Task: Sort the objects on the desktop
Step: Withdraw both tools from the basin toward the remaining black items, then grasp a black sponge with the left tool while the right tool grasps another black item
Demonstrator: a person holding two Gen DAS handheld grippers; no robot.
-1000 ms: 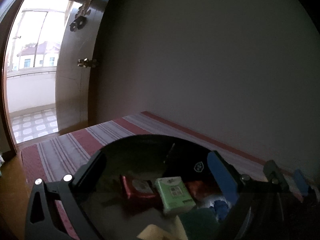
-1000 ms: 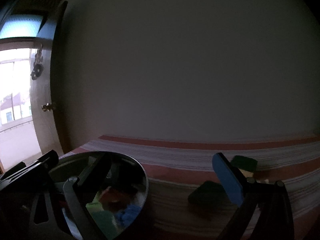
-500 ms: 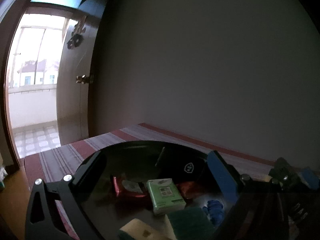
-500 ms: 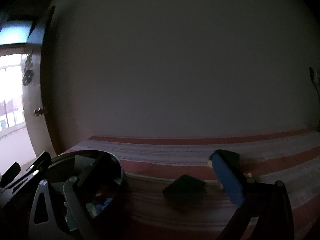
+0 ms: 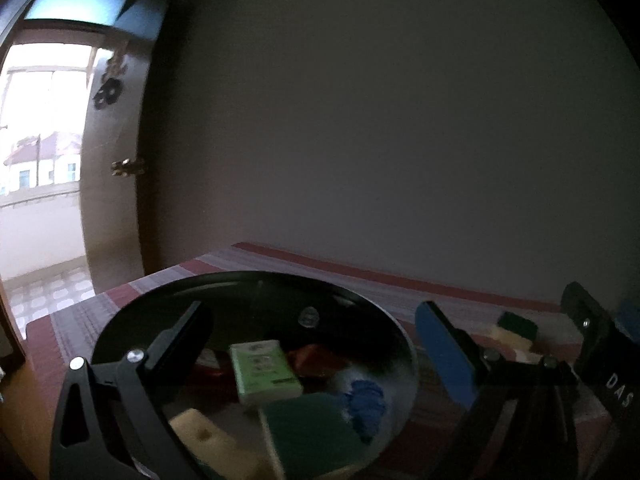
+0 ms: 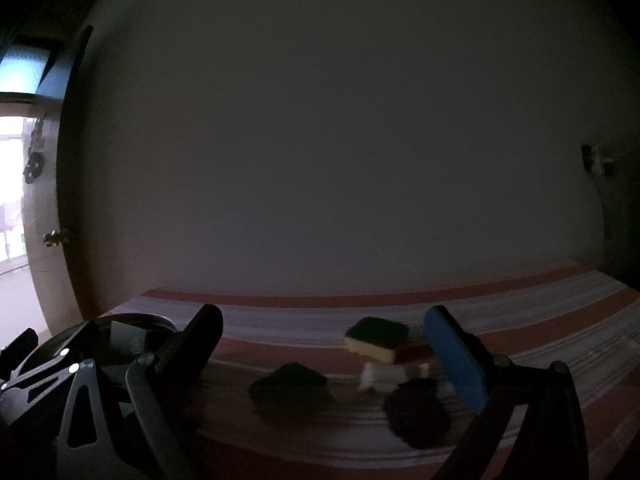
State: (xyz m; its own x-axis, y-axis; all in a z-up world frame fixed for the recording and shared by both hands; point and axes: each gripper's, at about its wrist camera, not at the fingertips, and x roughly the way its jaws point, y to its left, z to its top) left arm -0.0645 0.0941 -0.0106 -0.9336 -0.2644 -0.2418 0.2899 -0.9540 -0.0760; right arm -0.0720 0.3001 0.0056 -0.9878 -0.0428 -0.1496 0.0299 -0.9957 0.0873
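A: What's the room like?

B: Dim. A plain wall [image 6: 340, 140] rises behind a table under a red-and-white striped cloth [image 6: 540, 320], and a wooden door [image 5: 112, 184] stands open to daylight on the far left.

A: Where's the round black bowl?

B: The round black bowl [image 5: 360, 300] sits at the cloth's door-side end. Inside it lie a green tissue pack [image 5: 264, 372], a red packet [image 5: 316, 358], something crumpled and blue [image 5: 366, 400], and a green-topped sponge [image 5: 308, 432] nearest the camera.

A: And outside the bowl?

B: Off to its right on the cloth, a green-and-yellow sponge [image 6: 376, 338] rests against a red item [image 6: 414, 352], with a dark green pad [image 6: 290, 380] nearer the bowl and a dark round lump [image 6: 418, 412] in front.

A: The tongs?

B: The left gripper [image 5: 312, 352] hovers over the bowl, fingers spread, nothing between them. The right gripper [image 6: 324, 356] is likewise wide apart and empty, over the loose pieces.
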